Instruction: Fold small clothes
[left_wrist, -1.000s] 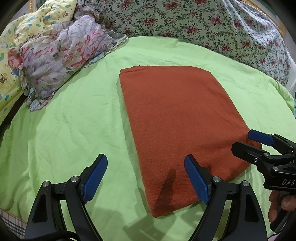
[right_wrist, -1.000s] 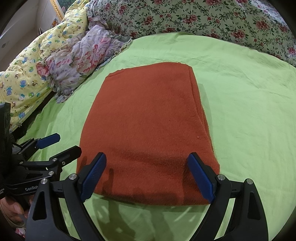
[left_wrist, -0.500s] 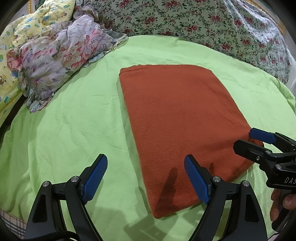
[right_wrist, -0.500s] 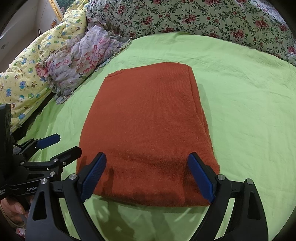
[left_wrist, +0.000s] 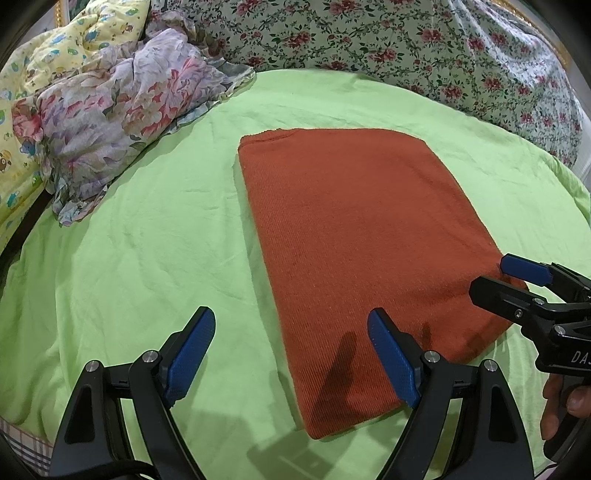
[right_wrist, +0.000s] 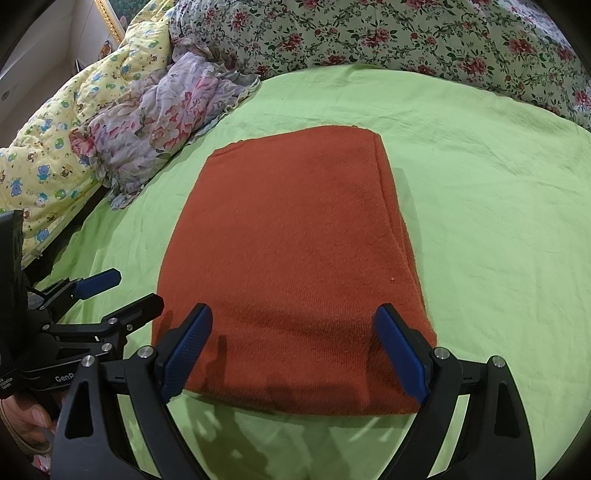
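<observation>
My left gripper (left_wrist: 291, 354) hangs with its blue pads spread wide and nothing between them, its left pad over bare sheet and its right pad over the near left corner of the folded garment. My right gripper (right_wrist: 295, 352) is likewise spread wide and empty, poised above the garment's near edge, both pads over the cloth. The rust-red knitted garment (left_wrist: 354, 236) lies flat as a neat folded rectangle in the middle of the lime-green bedsheet (left_wrist: 140, 236). Far to the left, a crumpled floral cloth (left_wrist: 122, 107) sits just beside a yellow cartoon-print quilt (right_wrist: 55, 155). Along the far side runs a rose-patterned blanket (left_wrist: 406, 48). Fingers of my hand (left_wrist: 557, 402) show at the near right edge.
</observation>
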